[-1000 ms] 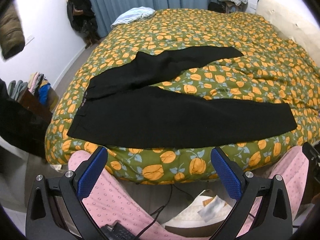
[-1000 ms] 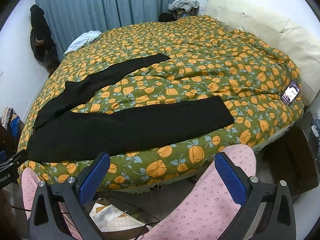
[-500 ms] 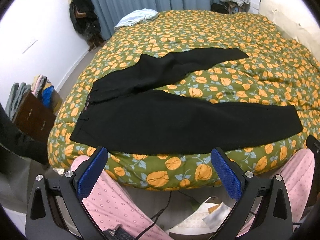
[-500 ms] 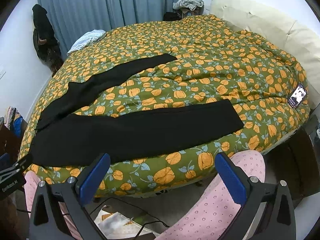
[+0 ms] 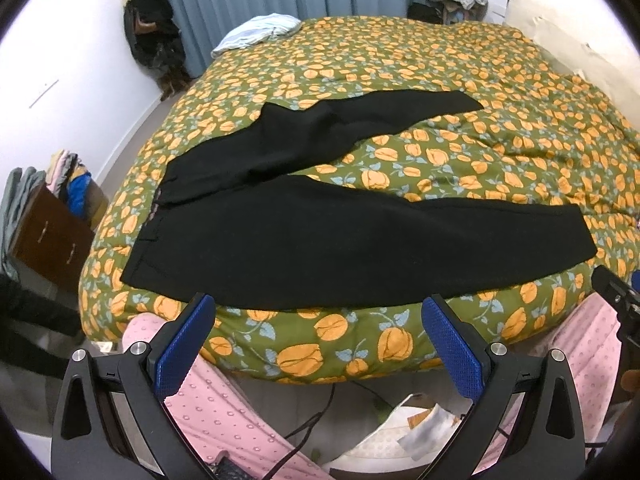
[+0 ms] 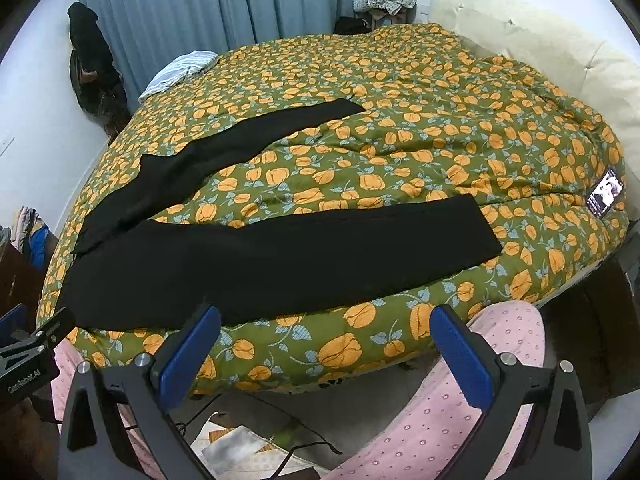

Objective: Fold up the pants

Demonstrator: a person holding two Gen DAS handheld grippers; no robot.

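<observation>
We saw the bed (image 5: 500, 92), covered by a green quilt with orange flowers, filling most of both views. On it lay the black pants (image 5: 340, 248), spread flat and unfolded near the bed's near edge. Their long axis ran along that edge: the waistband (image 5: 146, 236) sat toward the near left corner, and the hems pointed right. The near leg (image 6: 320, 248) lay roughly parallel to the near edge, its hem stopping short of the right side. The far leg (image 6: 240, 144) angled away from it toward the middle of the bed, so the two legs formed an open V.

Below the bed's near edge we made out legs in pink dotted trousers (image 5: 224, 412). A phone (image 6: 605, 193) with a lit screen rested near the bed's right edge, well apart from the pants.

The left gripper (image 5: 318, 348) hung off the near edge with its blue pads spread wide, holding nothing. The right gripper (image 6: 324, 356) was likewise spread apart and empty, clear of the cloth.
</observation>
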